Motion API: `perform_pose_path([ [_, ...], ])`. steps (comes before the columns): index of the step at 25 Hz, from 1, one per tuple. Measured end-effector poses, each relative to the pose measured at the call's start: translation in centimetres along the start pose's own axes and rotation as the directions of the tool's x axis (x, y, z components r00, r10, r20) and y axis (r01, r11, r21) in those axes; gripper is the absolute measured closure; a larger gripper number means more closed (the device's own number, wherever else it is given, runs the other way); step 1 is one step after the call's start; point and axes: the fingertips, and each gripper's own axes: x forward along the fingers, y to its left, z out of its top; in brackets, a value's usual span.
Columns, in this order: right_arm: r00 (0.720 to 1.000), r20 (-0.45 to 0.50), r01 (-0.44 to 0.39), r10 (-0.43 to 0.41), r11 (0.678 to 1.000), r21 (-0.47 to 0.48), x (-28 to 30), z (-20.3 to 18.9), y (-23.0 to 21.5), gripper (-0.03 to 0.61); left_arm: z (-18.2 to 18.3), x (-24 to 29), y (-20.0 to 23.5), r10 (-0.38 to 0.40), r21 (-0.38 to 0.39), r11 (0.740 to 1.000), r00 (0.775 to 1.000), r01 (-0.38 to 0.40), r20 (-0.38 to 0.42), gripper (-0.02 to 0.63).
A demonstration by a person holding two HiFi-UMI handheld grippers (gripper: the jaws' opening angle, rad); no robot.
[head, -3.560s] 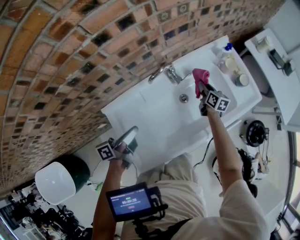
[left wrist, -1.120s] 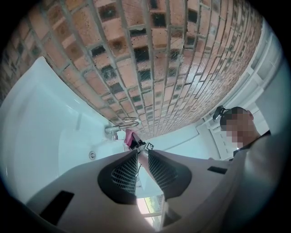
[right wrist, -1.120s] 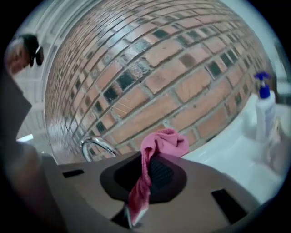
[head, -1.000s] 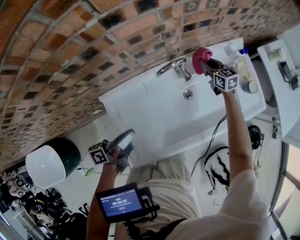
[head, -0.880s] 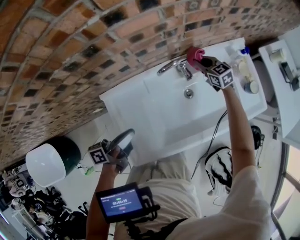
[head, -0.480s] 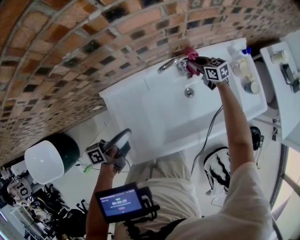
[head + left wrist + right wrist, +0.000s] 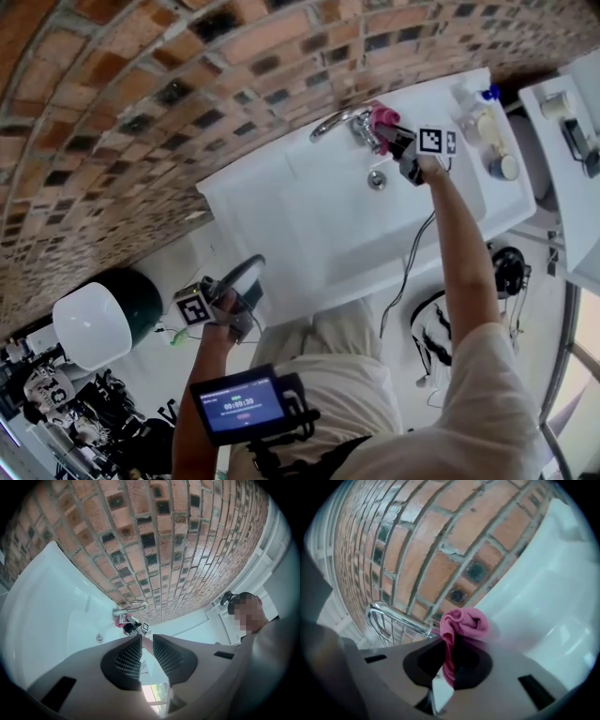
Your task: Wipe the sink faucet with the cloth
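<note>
The pink cloth [image 7: 381, 116] is clamped between the closed jaws of the right gripper [image 7: 392, 140], bunching into a loose knot just beyond its tips. It sits against the base of the chrome faucet [image 7: 334, 121] at the back of the white sink [image 7: 281, 234]. Whether the fabric presses on the metal or only lies beside it cannot be told from the head view.

In the right gripper view the cloth [image 7: 464, 623] covers the faucet's body. Only the curved spout [image 7: 393, 616] shows, to the left of the jaws, and its lower end is cut off by the gripper's own housing. A strip of cloth hangs down between the pads.

The drain [image 7: 377, 179] lies just below that gripper.

The left gripper [image 7: 246, 277] hangs well apart from the sink's front edge. Its jaws stand a narrow way apart with nothing between them. Its own view shows the faucet and cloth only as tiny shapes far ahead.

Bottles [image 7: 473, 117] stand to the right gripper's right, their labels too small to read.
</note>
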Motion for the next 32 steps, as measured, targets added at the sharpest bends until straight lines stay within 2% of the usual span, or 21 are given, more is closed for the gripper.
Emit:
perform_pose_path([
  [3,0.993,0.069,-0.099,0.092,0.989,0.109,-0.1,0.0,0.5,0.540,0.1,-0.2,0.0,-0.005,-0.011,1.000,1.000,0.005,0.015,0.552],
  [5,0.989,0.107,-0.123,0.102,0.970,0.211,-0.8,-0.8,1.1,0.540,-0.1,-0.1,-0.2,-0.012,-0.013,1.000,1.000,0.012,0.018,0.552],
  [8,0.985,0.134,-0.139,0.106,0.954,0.267,-2.6,-2.9,2.5,0.540,-0.2,0.1,-0.4,-0.015,-0.002,1.000,1.000,0.015,0.011,0.552],
  [17,0.980,0.153,-0.157,0.125,0.962,0.221,-9.1,-10.7,7.5,0.540,0.2,0.4,-0.9,-0.040,0.014,0.999,0.998,0.039,0.042,0.552],
  [23,0.974,0.177,-0.177,0.141,0.961,0.212,-13.2,-15.4,10.6,0.540,-0.8,0.4,-2.5,-0.063,0.081,0.995,0.998,0.061,0.015,0.552],
  [25,0.968,0.197,-0.192,0.152,0.960,0.203,-14.2,-16.4,12.0,0.540,-0.7,0.4,-3.0,-0.071,0.107,0.992,0.997,0.068,0.021,0.552],
  [32,0.935,0.286,-0.256,0.209,0.957,0.137,-15.7,-17.1,19.2,0.540,-0.8,-0.4,-4.8,-0.173,0.145,0.975,0.984,0.167,0.033,0.555],
])
